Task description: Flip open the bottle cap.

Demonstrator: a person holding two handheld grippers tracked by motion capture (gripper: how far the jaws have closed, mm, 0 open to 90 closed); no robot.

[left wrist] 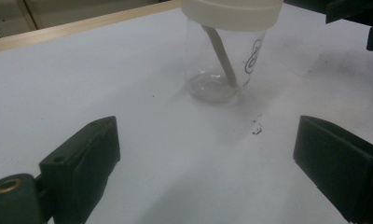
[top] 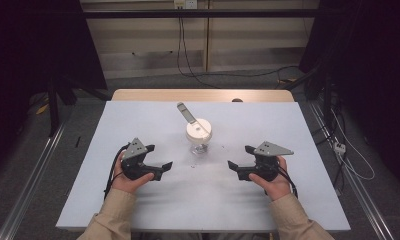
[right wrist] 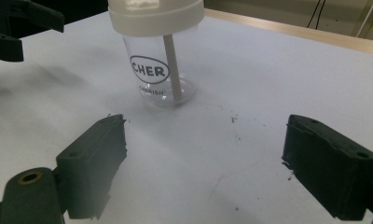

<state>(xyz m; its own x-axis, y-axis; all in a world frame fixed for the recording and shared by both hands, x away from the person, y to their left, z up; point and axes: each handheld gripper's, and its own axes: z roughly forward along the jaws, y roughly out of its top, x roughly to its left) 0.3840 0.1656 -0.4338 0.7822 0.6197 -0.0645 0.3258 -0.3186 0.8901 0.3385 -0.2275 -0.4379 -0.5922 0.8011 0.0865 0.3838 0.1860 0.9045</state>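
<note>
A clear plastic cup [top: 199, 144] with a white lid [top: 198, 129] stands upright at the middle of the table. A grey straw [top: 186, 113] pokes up through the lid and leans back to the left. In the left gripper view the cup [left wrist: 222, 70] stands ahead of the jaws, and in the right gripper view the cup [right wrist: 160, 70] shows a printed oval logo. My left gripper [top: 160, 167] is open, left of the cup and apart from it. My right gripper [top: 238, 162] is open on the cup's right, with nothing between its jaws.
The white tabletop [top: 138, 200] has small dark specks [left wrist: 257, 128] near the cup. A wooden edge [top: 138, 95] runs along the far side. Metal rails [top: 28, 185] flank the table, and cables [top: 353, 160] lie on the floor at the right.
</note>
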